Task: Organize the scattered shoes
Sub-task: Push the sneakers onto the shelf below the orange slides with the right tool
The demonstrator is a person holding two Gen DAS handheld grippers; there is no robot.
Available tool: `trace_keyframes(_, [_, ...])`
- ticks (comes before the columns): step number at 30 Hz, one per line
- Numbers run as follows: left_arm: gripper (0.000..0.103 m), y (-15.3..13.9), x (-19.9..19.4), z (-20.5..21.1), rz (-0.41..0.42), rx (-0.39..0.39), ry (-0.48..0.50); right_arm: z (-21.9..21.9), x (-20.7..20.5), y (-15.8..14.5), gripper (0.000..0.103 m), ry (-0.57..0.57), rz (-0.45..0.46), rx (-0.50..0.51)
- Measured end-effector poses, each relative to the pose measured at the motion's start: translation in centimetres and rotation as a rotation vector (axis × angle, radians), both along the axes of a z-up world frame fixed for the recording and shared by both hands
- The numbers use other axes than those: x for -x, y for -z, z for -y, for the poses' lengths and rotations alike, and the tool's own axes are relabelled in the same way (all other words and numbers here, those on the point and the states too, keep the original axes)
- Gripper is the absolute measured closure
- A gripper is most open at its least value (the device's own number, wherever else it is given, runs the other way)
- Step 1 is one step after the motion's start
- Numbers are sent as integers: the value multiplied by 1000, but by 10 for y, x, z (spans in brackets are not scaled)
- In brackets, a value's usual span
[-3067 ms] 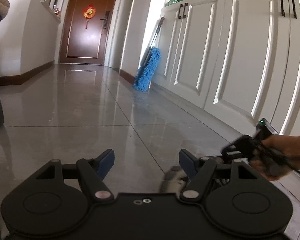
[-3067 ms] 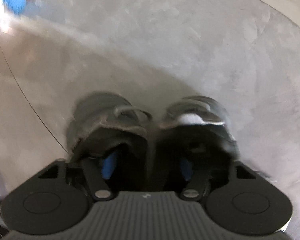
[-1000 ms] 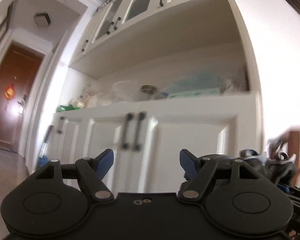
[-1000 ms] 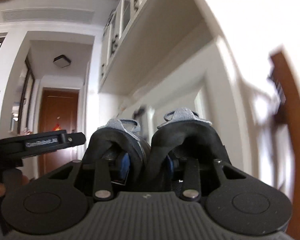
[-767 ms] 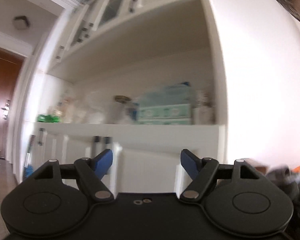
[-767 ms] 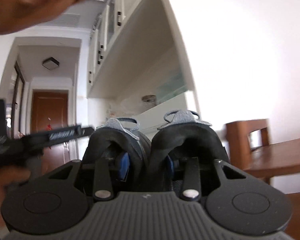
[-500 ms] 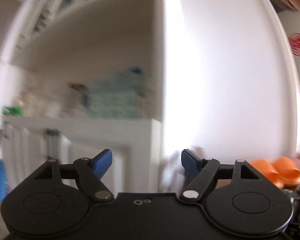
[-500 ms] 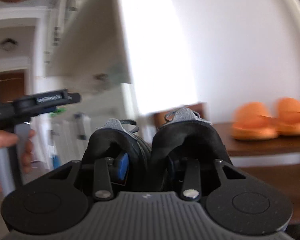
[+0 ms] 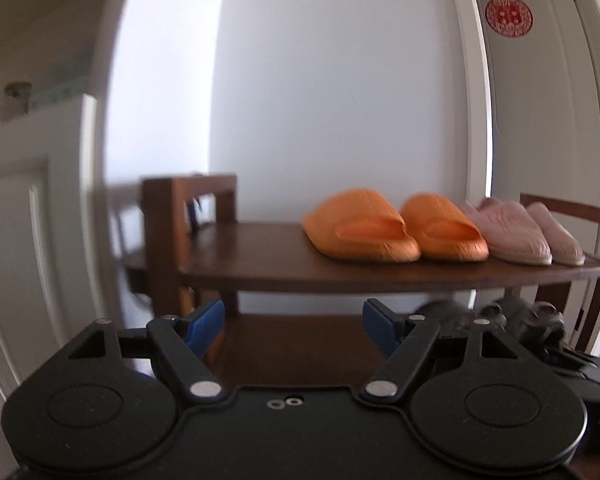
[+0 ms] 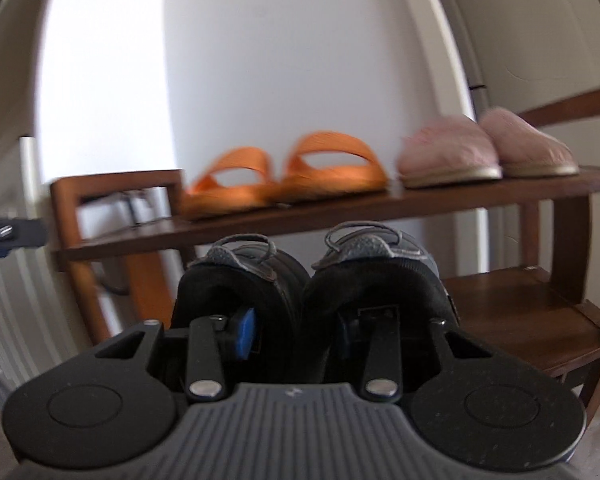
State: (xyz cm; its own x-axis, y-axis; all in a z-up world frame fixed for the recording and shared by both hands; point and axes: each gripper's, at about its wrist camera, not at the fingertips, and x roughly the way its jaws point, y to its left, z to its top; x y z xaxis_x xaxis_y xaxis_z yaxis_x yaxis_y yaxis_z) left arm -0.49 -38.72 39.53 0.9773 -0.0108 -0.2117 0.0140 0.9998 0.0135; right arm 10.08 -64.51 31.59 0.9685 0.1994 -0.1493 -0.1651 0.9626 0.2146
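Both grippers have swung from the cabinets to face the rack. Right gripper has a finger inside each of the two sneakers, clamping their inner walls together, raised before the lower shelf; left gripper gapes empty. Beyond, on the top shelf, sit orange slides, then pink slippers to their right.

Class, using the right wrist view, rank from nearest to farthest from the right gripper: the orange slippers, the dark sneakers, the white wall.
1. dark sneakers, held in the right gripper
2. orange slippers, on the top shelf, ahead
3. white wall, behind the rack
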Motion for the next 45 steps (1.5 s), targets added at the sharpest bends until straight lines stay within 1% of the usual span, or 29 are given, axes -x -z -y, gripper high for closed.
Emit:
trace_keyframes(2, [27, 3, -11, 15, -33, 14, -9, 11, -19, 5, 60, 12, -24, -10])
trace_keyframes(4, [27, 2, -18, 22, -48, 18, -13, 25, -41, 10, 60, 12, -61, -16])
trace_keyframes(5, [27, 2, -22, 26, -59, 21, -17, 24, -46, 10, 58, 9, -69, -18])
trace_keyframes(12, [27, -2, -40, 49, -136, 32, -35, 34, -112, 1, 58, -44, -134, -49])
trace_keyframes(13, [27, -1, -45, 53, -161, 34, -41, 36, -121, 2, 57, -48, -149, -57])
trace_keyframes(15, [27, 3, -49, 58, -190, 39, -48, 37, -134, 1, 54, -44, -171, -33])
trace_keyframes(17, [27, 8, -52, 61, -215, 48, -44, 37, -142, 1, 52, -42, -184, -10])
trace_keyframes(20, [27, 25, -56, 68, -268, 47, -22, 38, -153, 1, 49, -52, -210, 27])
trace_keyframes(22, [27, 39, -57, 70, -324, 47, -5, 39, -159, 0, 48, -61, -232, 41])
trace_keyframes(25, [28, 58, -55, 73, -398, 52, 7, 35, -170, 2, 44, -53, -256, 86])
trace_keyframes(29, [29, 74, -54, 79, -444, 30, 36, 31, -177, 3, 40, -30, -268, 109])
trace_keyframes(31, [29, 81, -53, 84, -458, 16, 66, 30, -178, 3, 40, -26, -278, 112])
trace_keyframes(34, [29, 91, -53, 88, -479, -31, 96, 29, -180, 2, 40, -24, -293, 113])
trace_keyframes(36, [27, 96, -57, 90, -490, -60, 105, 29, -182, 1, 40, -22, -308, 114])
trace_keyframes(39, [28, 97, -61, 93, -484, -85, 153, 26, -180, 0, 39, -10, -311, 118])
trace_keyframes(40, [29, 96, -64, 96, -468, -104, 178, 25, -179, -1, 39, -6, -307, 120])
trace_keyframes(45, [29, 93, -82, 101, -433, -94, 233, 22, -174, -4, 39, 19, -308, 114])
